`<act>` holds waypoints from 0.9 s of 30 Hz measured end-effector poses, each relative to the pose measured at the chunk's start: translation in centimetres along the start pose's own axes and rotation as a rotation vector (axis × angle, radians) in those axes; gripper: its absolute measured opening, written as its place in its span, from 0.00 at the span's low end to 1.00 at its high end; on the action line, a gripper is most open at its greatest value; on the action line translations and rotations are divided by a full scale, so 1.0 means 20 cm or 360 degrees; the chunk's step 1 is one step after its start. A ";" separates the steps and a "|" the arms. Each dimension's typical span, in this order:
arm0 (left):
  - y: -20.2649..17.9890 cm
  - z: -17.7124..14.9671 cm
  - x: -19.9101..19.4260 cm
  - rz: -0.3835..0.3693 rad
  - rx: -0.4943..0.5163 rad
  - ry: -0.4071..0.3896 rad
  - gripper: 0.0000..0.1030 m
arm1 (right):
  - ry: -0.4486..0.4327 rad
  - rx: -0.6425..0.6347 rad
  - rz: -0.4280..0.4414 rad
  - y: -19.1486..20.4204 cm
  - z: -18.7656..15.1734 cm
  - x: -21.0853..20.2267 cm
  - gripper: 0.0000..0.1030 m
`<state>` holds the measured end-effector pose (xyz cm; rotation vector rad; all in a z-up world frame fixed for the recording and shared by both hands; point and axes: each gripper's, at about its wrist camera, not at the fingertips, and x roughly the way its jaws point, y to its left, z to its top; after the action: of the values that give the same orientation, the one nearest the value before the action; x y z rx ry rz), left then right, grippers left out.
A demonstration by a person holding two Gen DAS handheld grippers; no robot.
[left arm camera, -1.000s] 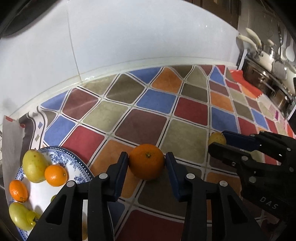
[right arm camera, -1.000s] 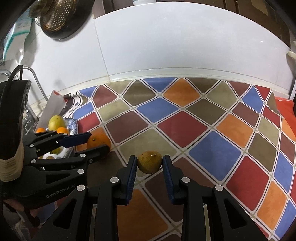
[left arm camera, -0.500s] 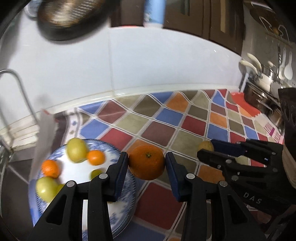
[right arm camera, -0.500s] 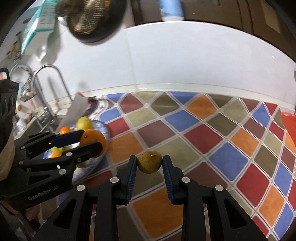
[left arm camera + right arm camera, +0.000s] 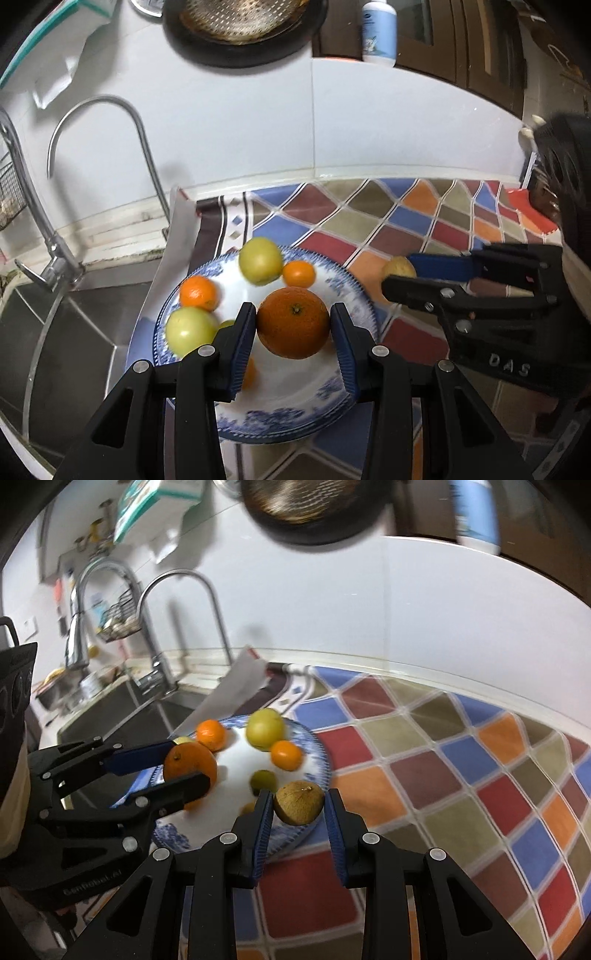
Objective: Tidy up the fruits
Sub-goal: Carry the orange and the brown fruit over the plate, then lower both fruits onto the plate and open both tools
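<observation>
Left gripper (image 5: 293, 325) with black arms and blue pads pinches a large round orange (image 5: 293, 322) above the blue-and-white patterned plate (image 5: 295, 413), which sits by the steel sink on the multicoloured diamond-check mat (image 5: 424, 218). Right gripper (image 5: 298, 805) clamps a small brownish-yellow round fruit (image 5: 299, 802) over that plate's near rim, mat side. On the plate: two yellow-green round fruits (image 5: 260, 260), two small tangerines (image 5: 198, 292), one small dark-green fruit (image 5: 263, 781).
</observation>
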<state>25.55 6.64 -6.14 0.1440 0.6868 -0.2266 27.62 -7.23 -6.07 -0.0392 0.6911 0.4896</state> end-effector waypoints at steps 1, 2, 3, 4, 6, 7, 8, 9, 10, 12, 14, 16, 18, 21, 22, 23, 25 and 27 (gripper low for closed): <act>0.01 -0.01 0.01 0.0006 -0.0001 0.0009 0.40 | 0.0009 -0.0018 0.0025 0.02 0.01 0.03 0.29; 0.03 -0.03 0.02 0.0009 -0.0002 0.0020 0.40 | 0.0020 -0.0036 0.0049 0.03 0.02 0.05 0.29; 0.04 -0.03 0.04 0.0007 -0.0003 0.0029 0.40 | 0.0032 -0.0051 0.0069 0.05 0.03 0.08 0.29; 0.05 -0.04 0.05 0.0004 -0.0009 0.0038 0.40 | 0.0037 -0.0063 0.0087 0.06 0.05 0.11 0.29; 0.07 -0.05 0.07 -0.0001 -0.0021 0.0053 0.40 | 0.0047 -0.0087 0.0124 0.09 0.07 0.16 0.29; 0.07 -0.06 0.08 -0.0001 -0.0027 0.0061 0.40 | 0.0055 -0.0093 0.0139 0.10 0.08 0.19 0.29; 0.08 -0.06 0.09 0.0002 -0.0036 0.0067 0.40 | 0.0061 -0.0097 0.0158 0.10 0.09 0.21 0.29; 0.09 -0.06 0.09 0.0004 -0.0042 0.0068 0.40 | 0.0068 -0.0098 0.0172 0.11 0.10 0.23 0.29; 0.10 -0.06 0.10 0.0005 -0.0047 0.0071 0.40 | 0.0076 -0.0106 0.0195 0.12 0.10 0.25 0.29; 0.11 -0.06 0.11 0.0007 -0.0059 0.0079 0.40 | 0.0076 -0.0128 0.0209 0.13 0.11 0.28 0.29; 0.12 -0.06 0.11 0.0016 -0.0073 0.0087 0.48 | 0.0081 -0.0136 0.0219 0.15 0.12 0.31 0.29; 0.13 -0.06 0.10 0.0041 -0.0088 0.0069 0.48 | 0.0085 -0.0123 0.0234 0.14 0.13 0.32 0.31; 0.15 -0.06 0.07 0.0062 -0.0104 0.0054 0.48 | 0.0076 -0.0112 0.0223 0.14 0.14 0.31 0.35; 0.16 -0.05 0.02 0.0120 -0.0131 0.0026 0.49 | 0.0041 -0.0116 0.0174 0.14 0.13 0.26 0.36; 0.16 -0.05 0.00 0.0143 -0.0137 0.0020 0.51 | 0.0032 -0.0116 0.0158 0.14 0.13 0.24 0.36; 0.16 -0.05 -0.02 0.0168 -0.0148 0.0010 0.53 | 0.0022 -0.0112 0.0137 0.14 0.12 0.21 0.36; 0.16 -0.06 -0.07 0.0170 -0.0169 -0.0011 0.55 | 0.0006 -0.0093 0.0094 0.13 0.11 0.16 0.38; 0.14 -0.07 -0.11 0.0184 -0.0170 -0.0028 0.58 | -0.0018 -0.0076 0.0037 0.13 0.08 0.08 0.43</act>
<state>23.73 10.04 -5.63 0.0790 0.6691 -0.0800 28.61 -3.96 -5.52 -0.0730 0.6691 0.5281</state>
